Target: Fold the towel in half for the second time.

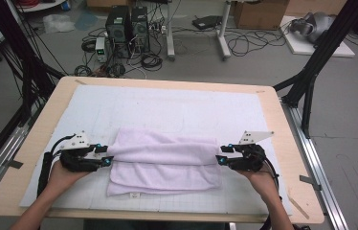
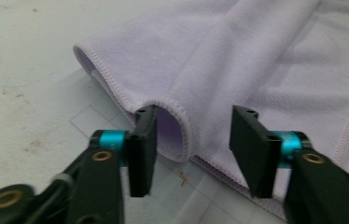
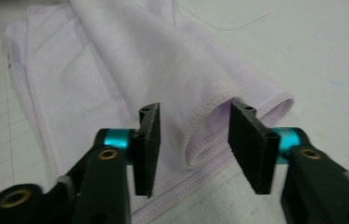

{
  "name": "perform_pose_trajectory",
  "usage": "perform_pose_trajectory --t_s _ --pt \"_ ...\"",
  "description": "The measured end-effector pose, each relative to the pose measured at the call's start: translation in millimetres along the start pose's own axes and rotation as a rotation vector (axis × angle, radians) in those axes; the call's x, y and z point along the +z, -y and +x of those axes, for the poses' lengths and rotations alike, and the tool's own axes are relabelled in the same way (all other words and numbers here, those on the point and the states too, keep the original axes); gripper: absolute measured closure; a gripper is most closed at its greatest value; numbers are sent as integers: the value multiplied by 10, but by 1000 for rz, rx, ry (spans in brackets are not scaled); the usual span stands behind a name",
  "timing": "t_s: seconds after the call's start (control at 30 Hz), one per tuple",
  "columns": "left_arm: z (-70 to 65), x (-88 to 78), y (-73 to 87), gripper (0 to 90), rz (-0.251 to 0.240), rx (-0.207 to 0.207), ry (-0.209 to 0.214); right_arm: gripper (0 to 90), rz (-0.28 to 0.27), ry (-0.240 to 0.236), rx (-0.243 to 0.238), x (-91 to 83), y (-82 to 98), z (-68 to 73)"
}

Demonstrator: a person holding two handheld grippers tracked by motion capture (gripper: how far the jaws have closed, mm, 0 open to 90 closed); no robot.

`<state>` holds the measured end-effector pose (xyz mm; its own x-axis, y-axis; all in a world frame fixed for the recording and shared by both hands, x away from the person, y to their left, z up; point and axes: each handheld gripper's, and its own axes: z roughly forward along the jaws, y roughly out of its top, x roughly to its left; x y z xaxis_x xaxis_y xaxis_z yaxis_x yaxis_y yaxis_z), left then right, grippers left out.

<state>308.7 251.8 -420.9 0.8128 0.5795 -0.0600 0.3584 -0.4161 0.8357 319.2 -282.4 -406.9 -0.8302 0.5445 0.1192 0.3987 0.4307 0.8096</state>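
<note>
- We held the left gripper at the towel's 9 o'clock end and the right gripper at its 3 o'clock end, probably to fold it evenly.
- Both grippers had their jaws apart, pressing on nothing.
- The towel lay folded on the mat, its looped edge between each gripper's jaws, toward 12 o'clock.

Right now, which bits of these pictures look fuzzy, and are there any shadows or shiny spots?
High view: even light, no glare, a soft picture; the towel casts a faint shadow on the mat. Left gripper view: the towel's hem is fairly sharp, while the left gripper blurs at the bottom edge. Right gripper view: the right gripper looks soft low down, and the towel's far end goes hazy.
</note>
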Motion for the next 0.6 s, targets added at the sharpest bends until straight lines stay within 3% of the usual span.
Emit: perform_pose_trajectory --t_s 0.1,0.17,0.27,0.33,0.37,0.4,0.5,0.53,0.6 --pt "17 26 -78 411 -5 2 9 393 -28 1 4 0 -82 -17" --pt "42 54 -117 394 -4 -2 11 361 -12 -2 -18 65 -139 -10" --pt "99 107 -137 380 8 -19 9 346 30 -13 -37 196 -184 -21" --pt "116 148 -131 384 21 -24 11 356 29 -30 -32 261 -191 -43" --pt "113 163 -126 414 35 -18 24 378 34 -37 -32 280 -194 -44" --pt "101 176 -121 503 40 -2 43 434 37 -51 -38 294 -194 -42" --pt "39 180 -129 810 46 45 68 736 49 -110 -76 301 -197 -16" --pt "25 174 -136 826 45 46 71 800 55 -131 -82 302 -199 -1" --pt "1 133 -158 838 29 55 67 844 60 -130 -110 282 -214 25"
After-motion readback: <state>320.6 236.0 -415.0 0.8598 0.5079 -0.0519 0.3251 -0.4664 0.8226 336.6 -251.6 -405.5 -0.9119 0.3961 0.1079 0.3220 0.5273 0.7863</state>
